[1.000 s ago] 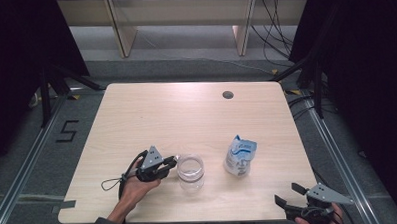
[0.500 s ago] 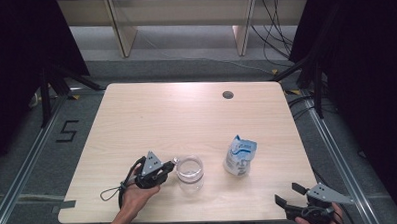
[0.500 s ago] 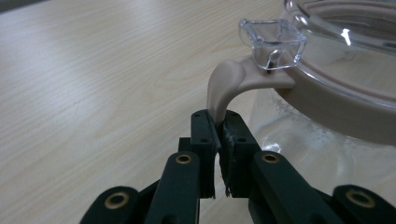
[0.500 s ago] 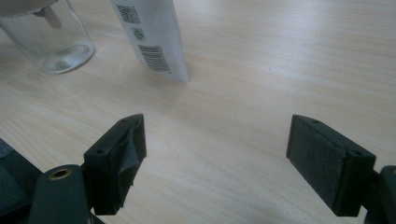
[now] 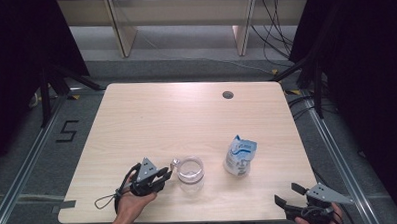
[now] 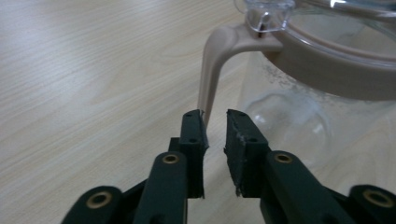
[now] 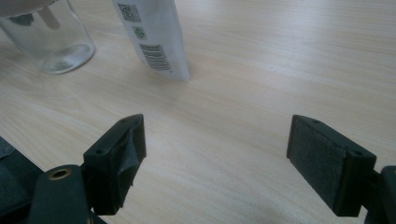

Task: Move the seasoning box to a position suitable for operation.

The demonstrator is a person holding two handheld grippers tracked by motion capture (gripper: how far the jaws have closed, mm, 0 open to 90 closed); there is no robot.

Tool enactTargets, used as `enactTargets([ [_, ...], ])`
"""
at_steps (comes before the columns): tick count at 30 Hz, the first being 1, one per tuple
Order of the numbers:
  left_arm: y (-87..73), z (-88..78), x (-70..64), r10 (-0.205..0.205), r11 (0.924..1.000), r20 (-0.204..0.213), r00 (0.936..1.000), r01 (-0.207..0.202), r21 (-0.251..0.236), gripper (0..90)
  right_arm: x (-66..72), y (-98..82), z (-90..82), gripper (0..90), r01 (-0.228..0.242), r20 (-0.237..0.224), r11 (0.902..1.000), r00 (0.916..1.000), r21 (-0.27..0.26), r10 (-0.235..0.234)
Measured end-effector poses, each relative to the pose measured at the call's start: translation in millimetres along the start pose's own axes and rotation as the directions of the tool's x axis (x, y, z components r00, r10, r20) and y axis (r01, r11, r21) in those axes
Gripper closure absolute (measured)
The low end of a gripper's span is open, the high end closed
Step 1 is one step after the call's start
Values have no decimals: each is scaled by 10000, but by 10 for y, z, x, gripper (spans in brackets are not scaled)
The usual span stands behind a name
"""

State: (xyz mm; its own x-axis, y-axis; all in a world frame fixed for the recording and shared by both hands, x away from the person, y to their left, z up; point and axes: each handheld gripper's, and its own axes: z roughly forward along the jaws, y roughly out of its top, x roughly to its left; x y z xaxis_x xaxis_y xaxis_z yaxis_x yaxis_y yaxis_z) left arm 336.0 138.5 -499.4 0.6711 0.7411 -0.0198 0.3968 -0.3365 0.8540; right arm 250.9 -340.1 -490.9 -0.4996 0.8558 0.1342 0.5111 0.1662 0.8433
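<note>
Clear glass jug (image 6: 322, 107) with a beige plastic handle (image 6: 211, 74) stands just ahead of the left gripper (image 6: 215, 128), whose jaws have just been opening, narrowly parted and empty. Releasing or regripping the handle seems in hand; the next move calls for closing squarely on it. Right gripper (image 7: 215, 144) rests wide open, holding nothing, the white pouch (image 7: 154, 37) beyond it.

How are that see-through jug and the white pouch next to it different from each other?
The glass jug is transparent, so the wood shows through it; the white pouch is opaque, with blue print and barcodes. The jug is round and rigid, with a beige handle and collar; the pouch is soft, crumpled and leaning. The left gripper sits at the jug's handle; the pouch has no gripper near it. Both stand on the wooden table.
</note>
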Motion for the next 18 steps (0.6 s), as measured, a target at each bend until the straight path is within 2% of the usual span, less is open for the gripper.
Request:
enactTargets([
  [2,23,3,20,139,9999,19,9999,-139,13,683,1,0,0,207,14,-18,10000,10000,-1,-14],
  [3,36,17,23,137,9998,87,9999,-135,-177,683,-1,0,2,207,22,-11,10000,10000,-7,-22],
  [4,68,21,37,295,9994,124,9995,-293,-191,648,42,-1,-19,207,-573,-8,9978,9984,318,574],
  [5,68,21,37,295,9994,124,9995,-293,-191,637,36,-4,-12,207,-445,-3,9988,9990,192,445],
  [6,86,26,51,522,9983,180,9985,-517,-284,637,36,-4,-12,207,-445,-3,9988,9990,192,445],
  [9,138,38,101,724,9968,395,9966,-709,-374,620,28,-3,-9,207,-346,-11,9992,9994,202,346],
  [10,151,46,125,805,9957,493,9955,-781,-492,618,9,-3,-1,207,-104,-13,9998,9999,144,104],
  [11,167,48,148,990,9941,438,9941,-969,-479,620,40,-6,-9,207,-454,-23,9988,9990,182,454],
  [12,175,57,163,1048,9933,552,9930,-1018,-547,628,38,-4,-7,207,-396,-43,9991,9992,170,396],
  [14,187,90,200,1365,9889,940,9862,-1301,-714,654,15,-1,-2,207,-197,-57,9996,9998,178,198],
  [15,187,90,200,1365,9889,940,9862,-1301,-714,655,15,-1,-2,207,-197,-57,9996,9998,178,198],
  [16,195,107,196,1464,9877,1219,9817,-1383,-724,655,33,-6,-3,207,-373,2,9992,9993,149,373],
  [18,199,116,199,1523,9870,1289,9799,-1440,-717,655,20,-1,-4,207,-249,-69,9995,9997,202,250],
])
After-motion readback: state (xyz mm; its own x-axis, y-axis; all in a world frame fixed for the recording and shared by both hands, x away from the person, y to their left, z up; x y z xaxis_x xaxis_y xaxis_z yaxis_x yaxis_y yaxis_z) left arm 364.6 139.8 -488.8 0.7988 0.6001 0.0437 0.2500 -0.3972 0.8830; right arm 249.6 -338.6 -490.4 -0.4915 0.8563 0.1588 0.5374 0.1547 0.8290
